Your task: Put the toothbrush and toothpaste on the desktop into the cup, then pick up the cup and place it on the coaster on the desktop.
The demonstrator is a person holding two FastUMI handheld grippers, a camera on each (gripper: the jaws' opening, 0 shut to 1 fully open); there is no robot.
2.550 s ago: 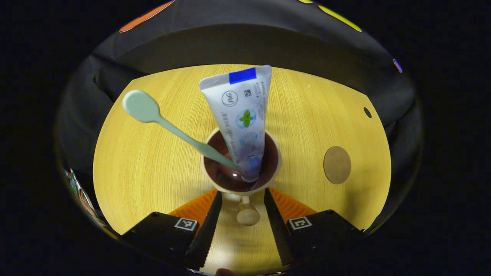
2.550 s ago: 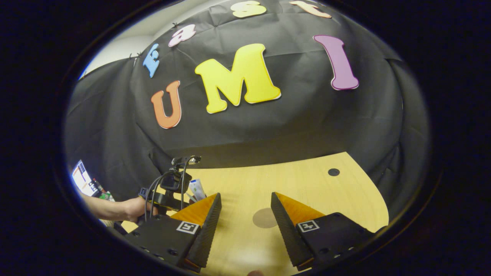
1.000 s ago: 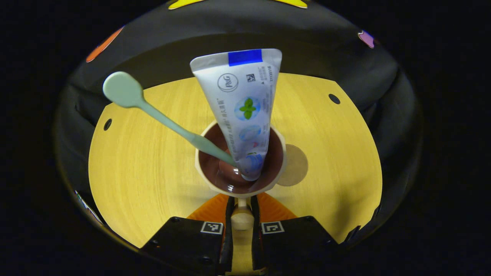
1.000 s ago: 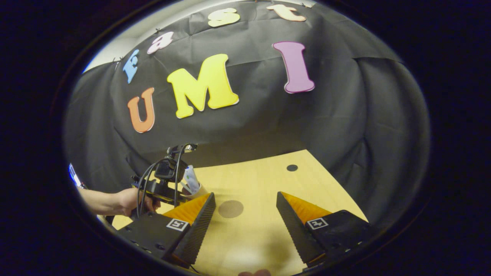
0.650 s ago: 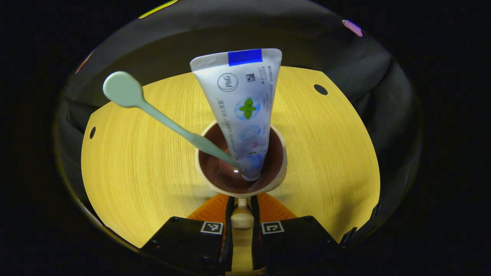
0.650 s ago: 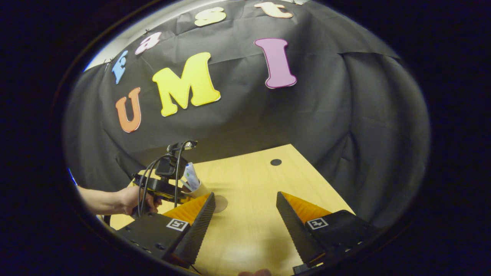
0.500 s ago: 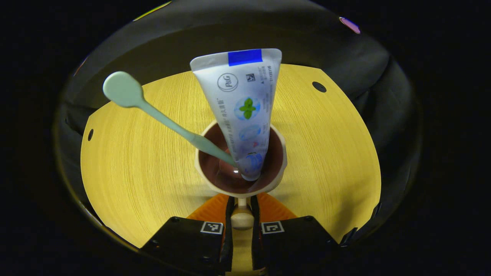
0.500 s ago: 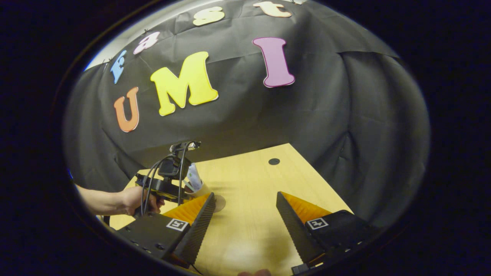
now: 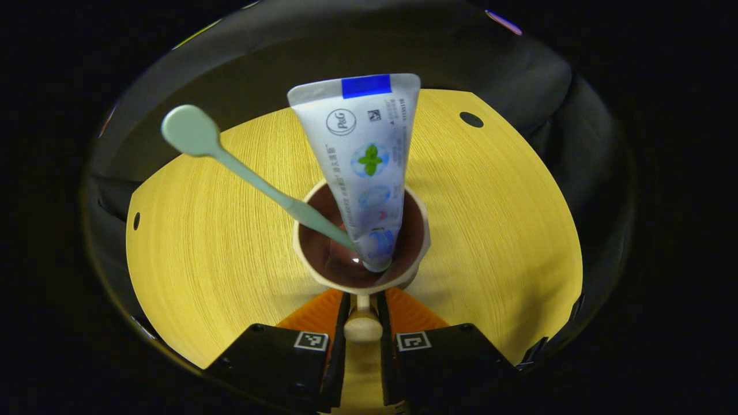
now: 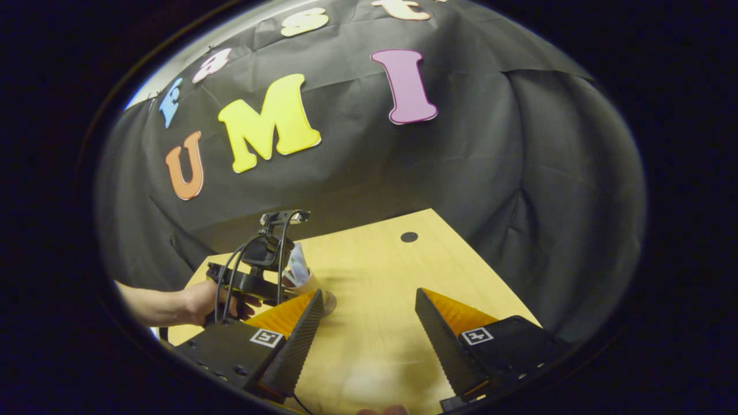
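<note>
Pinching the cup (image 9: 361, 271) handle between left gripper (image 9: 362, 346) fingers.

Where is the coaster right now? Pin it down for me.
In the right gripper view, the coaster peeks out as a sliver under the cup held by the left gripper, on the desktop.

Light wood-grain desktop (image 9: 219, 242), curved far edge, backed by black cloth. A dark round hole (image 9: 471, 119) is seen nr the far right edge, a smaller hole (image 9: 136, 221) nr the left edge. In right gripper view a coaster (image 10: 328, 301) lies flat on desktop, partly hidden. Whether the cup (image 9: 360, 239) rests on it can't be told.
</note>
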